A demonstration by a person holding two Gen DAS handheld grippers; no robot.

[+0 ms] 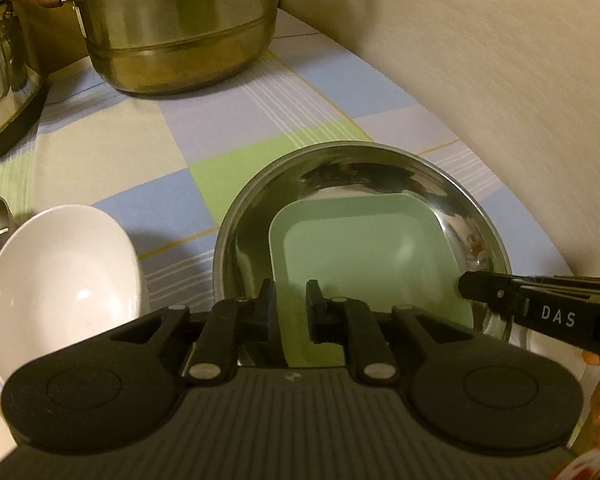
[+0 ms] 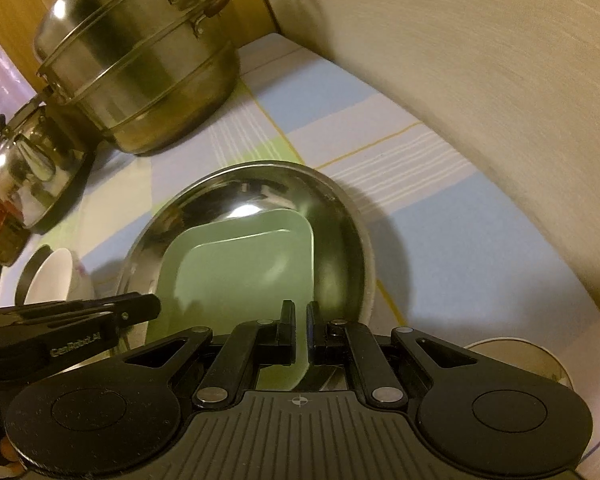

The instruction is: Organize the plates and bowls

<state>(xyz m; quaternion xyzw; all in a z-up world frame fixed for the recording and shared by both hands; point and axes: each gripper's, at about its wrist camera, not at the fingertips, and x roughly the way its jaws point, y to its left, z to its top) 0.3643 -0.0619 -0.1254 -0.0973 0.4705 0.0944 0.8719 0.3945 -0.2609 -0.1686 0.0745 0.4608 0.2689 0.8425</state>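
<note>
The checked cloth (image 1: 148, 160) of blue, green and cream squares covers the table, which stands against a pale wall (image 1: 480, 80). At the far end sits the tiered steel steamer pot (image 1: 176, 32), with a steel kettle (image 2: 24, 176) to its left on a dark base.

Nearer to me, the steel bowl (image 1: 340, 168) rests on the cloth, apparently on top of a white dish whose edge shows beneath it. Inside it lies the mint-green square plate (image 1: 360, 248), tilted, its far corner leaning against the bowl's inner wall and its near edge reaching over the bowl's near side towards me.

To the left of the steel bowl, a white bowl (image 1: 60, 272) stands on the cloth, just beside it but apart. A further white rim (image 2: 520, 356) shows at the lower right in the right wrist view.

My left tongs (image 1: 292, 300) straddle the near edge of the green plate; the pads stand slightly off it, so I record them as narrowly parted, not clamping. My right tongs (image 2: 299, 320) are pinched tight on the plate's near right edge.
</note>
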